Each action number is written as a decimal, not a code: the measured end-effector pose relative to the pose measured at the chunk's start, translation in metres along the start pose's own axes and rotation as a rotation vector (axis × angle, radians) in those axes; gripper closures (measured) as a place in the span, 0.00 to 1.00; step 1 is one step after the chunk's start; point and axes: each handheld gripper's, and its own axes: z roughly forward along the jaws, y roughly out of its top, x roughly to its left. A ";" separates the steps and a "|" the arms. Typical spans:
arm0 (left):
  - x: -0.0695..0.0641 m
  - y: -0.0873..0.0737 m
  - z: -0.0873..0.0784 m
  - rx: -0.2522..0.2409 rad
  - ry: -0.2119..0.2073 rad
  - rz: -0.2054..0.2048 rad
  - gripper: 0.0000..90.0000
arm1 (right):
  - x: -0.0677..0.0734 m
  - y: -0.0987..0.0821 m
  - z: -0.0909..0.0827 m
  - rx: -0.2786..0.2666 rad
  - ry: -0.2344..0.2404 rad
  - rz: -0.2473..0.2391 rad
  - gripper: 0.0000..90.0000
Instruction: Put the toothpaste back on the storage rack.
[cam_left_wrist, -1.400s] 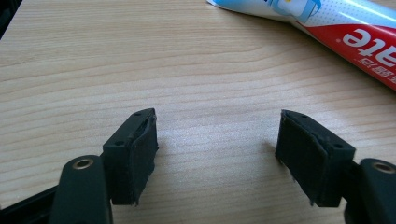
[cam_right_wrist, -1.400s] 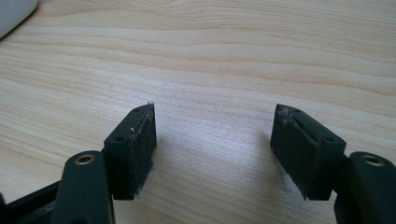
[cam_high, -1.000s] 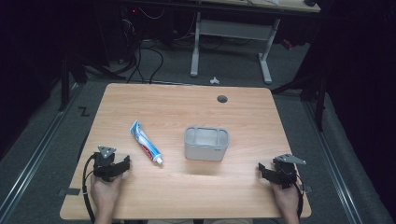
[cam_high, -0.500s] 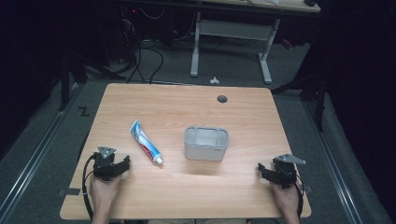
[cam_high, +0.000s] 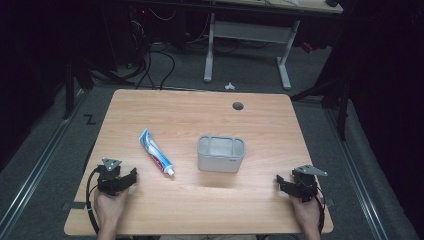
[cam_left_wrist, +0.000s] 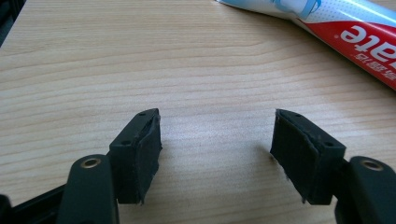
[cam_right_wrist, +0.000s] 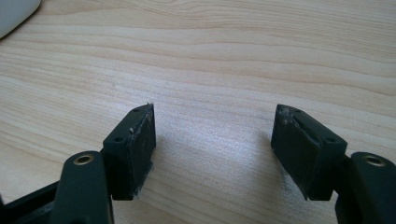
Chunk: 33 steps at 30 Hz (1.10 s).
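A blue, white and red toothpaste tube (cam_high: 155, 152) lies on the wooden table (cam_high: 200, 120) left of centre, its cap toward the front. Its red end shows at the top right of the left gripper view as the tube (cam_left_wrist: 336, 23). A grey rectangular container (cam_high: 221, 153) stands upright near the middle. My left gripper (cam_high: 131, 176) rests at the front left, open, with bare wood between its pads (cam_left_wrist: 140, 149). At the front right my right gripper (cam_high: 280, 183) also rests open and empty, pads (cam_right_wrist: 135, 144) wide apart.
A round cable hole (cam_high: 238, 106) sits near the table's far edge. Beyond the table stand a white desk frame (cam_high: 250, 45) and cables on the dark floor. A pale corner of the container (cam_right_wrist: 14, 14) shows at the top left of the right gripper view.
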 end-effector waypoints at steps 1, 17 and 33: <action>0.000 0.000 -0.001 0.003 0.000 0.000 0.37 | 0.000 0.000 0.000 0.000 0.000 0.000 0.35; -0.014 -0.001 -0.018 -0.012 -0.037 -0.008 0.36 | 0.000 0.000 0.000 0.000 0.000 0.000 0.35; -0.043 0.017 -0.025 -0.002 -0.103 0.008 0.33 | 0.000 0.000 0.000 0.000 0.005 -0.005 0.34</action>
